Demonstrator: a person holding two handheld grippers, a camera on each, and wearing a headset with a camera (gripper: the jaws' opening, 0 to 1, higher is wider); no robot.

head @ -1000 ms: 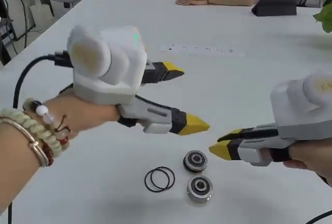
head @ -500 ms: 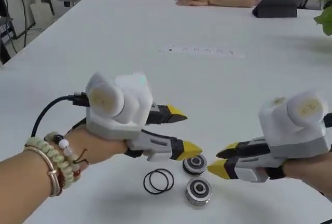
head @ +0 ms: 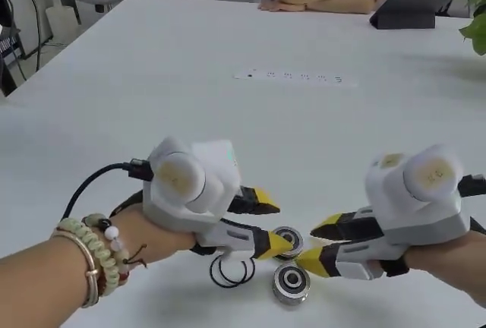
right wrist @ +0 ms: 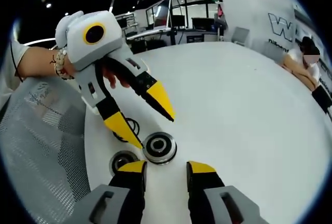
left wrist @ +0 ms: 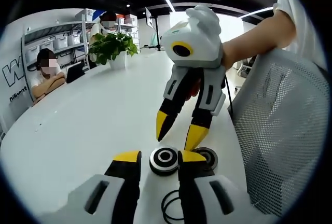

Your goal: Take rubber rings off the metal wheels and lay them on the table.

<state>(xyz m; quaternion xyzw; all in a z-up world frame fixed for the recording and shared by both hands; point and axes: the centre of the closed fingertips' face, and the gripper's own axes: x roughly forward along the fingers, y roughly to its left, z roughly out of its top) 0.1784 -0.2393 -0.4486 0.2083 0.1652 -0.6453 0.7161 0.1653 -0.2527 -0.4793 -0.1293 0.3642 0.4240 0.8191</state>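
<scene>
While both stand released, the left hand-held gripper [head: 273, 222] frames one wheel [left wrist: 165, 160], and the right hand-held gripper [head: 317, 246] faces it closely.

Head view looks down on the far wheel [head: 287, 238]; both gripper views face it close, from opposite sides.

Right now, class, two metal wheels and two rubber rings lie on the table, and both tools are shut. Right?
No: the left tool and right tool are both open, per their gripper views. The metal wheels and rubber rings do lie on the table.
</scene>
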